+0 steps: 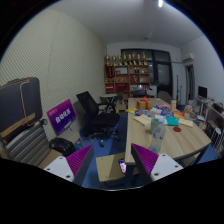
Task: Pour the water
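Observation:
My gripper point(112, 161) is held high above the floor and stands open, its magenta pads point(80, 160) wide apart with nothing gripped. Below, between the fingers, is a small wooden table point(108, 170) with a small object point(122, 165) on it that I cannot identify. Ahead and to the right, a long wooden table point(180, 142) carries several items. Among them is a clear bottle-like container point(157, 130) near its closer end. No cup can be told apart from the clutter at this distance.
A black office chair point(95, 112) stands ahead on the left, with a purple sign point(62, 116) and a dark sofa point(20, 105) further left. A stocked shelf point(128, 72) lines the back wall. Open floor lies between chair and table.

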Demonstrator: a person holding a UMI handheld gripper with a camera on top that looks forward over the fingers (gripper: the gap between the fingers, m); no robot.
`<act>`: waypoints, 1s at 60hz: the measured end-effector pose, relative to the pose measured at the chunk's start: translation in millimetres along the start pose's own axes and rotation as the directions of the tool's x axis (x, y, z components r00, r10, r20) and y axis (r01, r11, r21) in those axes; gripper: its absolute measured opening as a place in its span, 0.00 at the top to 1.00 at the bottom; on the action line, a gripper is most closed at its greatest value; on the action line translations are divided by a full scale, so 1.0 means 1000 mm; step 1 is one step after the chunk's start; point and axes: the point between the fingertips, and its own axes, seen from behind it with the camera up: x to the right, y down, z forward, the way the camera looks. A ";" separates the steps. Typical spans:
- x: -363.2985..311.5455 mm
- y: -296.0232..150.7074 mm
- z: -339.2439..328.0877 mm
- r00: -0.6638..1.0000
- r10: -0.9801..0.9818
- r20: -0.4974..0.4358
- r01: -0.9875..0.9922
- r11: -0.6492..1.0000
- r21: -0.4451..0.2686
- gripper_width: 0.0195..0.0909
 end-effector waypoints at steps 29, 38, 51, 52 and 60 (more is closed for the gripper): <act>0.092 0.023 0.034 0.993 -0.002 -0.116 0.005 1.000 0.029 0.11; 0.163 0.031 0.085 0.987 -0.016 -0.158 0.026 0.998 0.062 0.11; 0.227 0.050 0.177 0.986 -0.019 -0.168 0.032 0.997 0.073 0.11; 0.230 0.051 0.184 0.986 -0.019 -0.164 0.031 0.997 0.074 0.11; 0.257 0.046 0.235 0.981 -0.042 -0.190 0.063 0.992 0.109 0.11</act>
